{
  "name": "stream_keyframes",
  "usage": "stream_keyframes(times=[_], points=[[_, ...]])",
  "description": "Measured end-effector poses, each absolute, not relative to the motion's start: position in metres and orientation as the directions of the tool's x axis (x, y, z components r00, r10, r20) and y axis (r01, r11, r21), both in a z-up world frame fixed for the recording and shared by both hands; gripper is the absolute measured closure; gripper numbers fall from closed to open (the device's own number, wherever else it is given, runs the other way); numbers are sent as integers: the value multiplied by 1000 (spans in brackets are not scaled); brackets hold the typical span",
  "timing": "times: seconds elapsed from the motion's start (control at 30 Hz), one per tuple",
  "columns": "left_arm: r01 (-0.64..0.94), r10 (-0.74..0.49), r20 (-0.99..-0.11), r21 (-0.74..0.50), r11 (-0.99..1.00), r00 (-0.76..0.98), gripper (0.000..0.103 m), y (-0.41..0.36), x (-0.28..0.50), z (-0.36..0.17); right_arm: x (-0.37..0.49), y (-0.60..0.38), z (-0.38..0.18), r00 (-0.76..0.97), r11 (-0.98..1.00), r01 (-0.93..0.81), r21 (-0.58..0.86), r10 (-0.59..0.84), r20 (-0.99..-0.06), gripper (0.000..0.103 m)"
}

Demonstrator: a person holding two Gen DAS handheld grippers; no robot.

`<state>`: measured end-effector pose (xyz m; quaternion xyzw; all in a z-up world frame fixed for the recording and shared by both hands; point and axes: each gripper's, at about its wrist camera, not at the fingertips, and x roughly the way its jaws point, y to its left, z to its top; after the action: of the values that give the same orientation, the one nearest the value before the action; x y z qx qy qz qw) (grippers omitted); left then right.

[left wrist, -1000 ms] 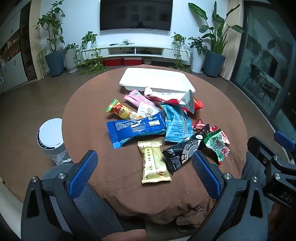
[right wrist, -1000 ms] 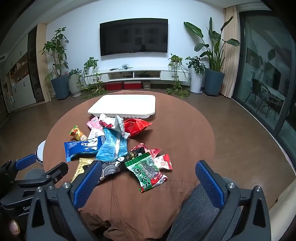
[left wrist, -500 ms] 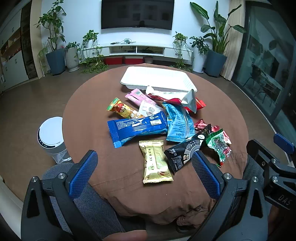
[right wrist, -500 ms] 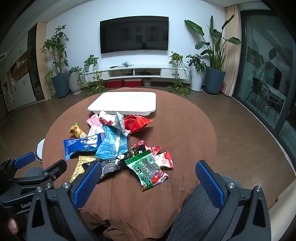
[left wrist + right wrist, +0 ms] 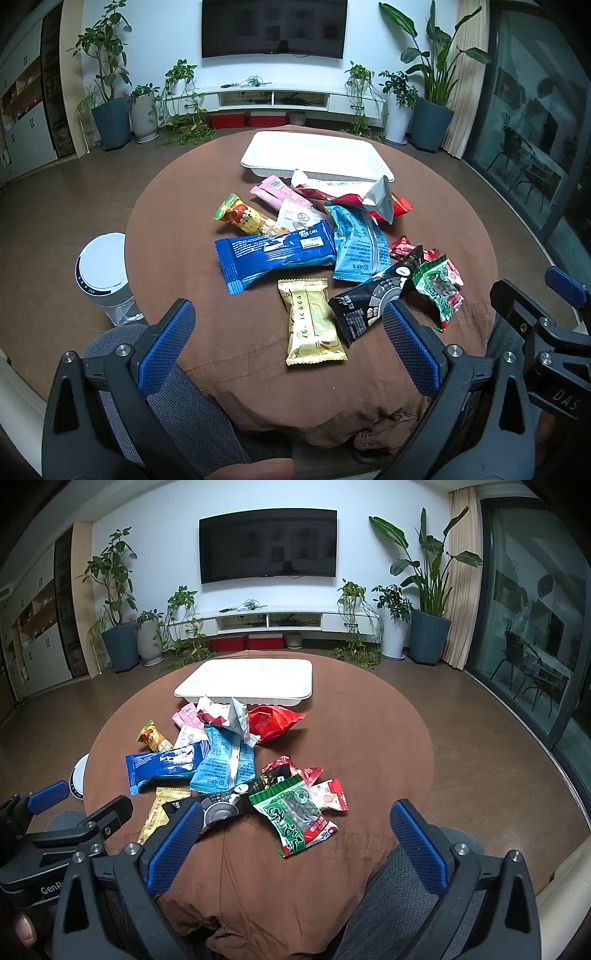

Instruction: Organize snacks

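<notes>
Several snack packets lie in a loose pile on a round brown-clothed table [image 5: 177,206]. Nearest are a gold bar [image 5: 312,321], a black packet [image 5: 373,299], a green packet [image 5: 437,288] [image 5: 291,812] and a long blue cake wrapper [image 5: 275,253] [image 5: 164,764]. Behind them rest a light-blue bag [image 5: 358,242], a red bag [image 5: 271,722], a pink packet [image 5: 279,190] and a yellow cartoon packet [image 5: 243,218]. An empty white tray [image 5: 314,153] [image 5: 247,681] stands at the far side. My left gripper [image 5: 291,339] and right gripper [image 5: 295,842] hover open at the near edge, holding nothing.
A white cylindrical bin [image 5: 105,266] stands on the floor left of the table. A person's grey-trousered legs [image 5: 399,897] are under the near table edge. Potted plants [image 5: 110,85] and a TV stand [image 5: 273,99] line the far wall, glass doors [image 5: 535,122] on the right.
Both grippers have risen slightly and tilted, so the table and snacks sit a little lower in view. The snacks and tray have not moved.
</notes>
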<state>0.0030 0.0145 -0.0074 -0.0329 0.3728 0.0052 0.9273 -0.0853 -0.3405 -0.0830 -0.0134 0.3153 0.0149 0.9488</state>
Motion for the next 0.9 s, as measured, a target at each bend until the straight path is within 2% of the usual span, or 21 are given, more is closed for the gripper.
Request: stream_keyframes(times=[0.9], points=[[-38, -10, -695, -53, 998, 719, 0, 15, 4, -12, -84, -341, -89, 785, 999, -39, -4, 28, -619, 0]])
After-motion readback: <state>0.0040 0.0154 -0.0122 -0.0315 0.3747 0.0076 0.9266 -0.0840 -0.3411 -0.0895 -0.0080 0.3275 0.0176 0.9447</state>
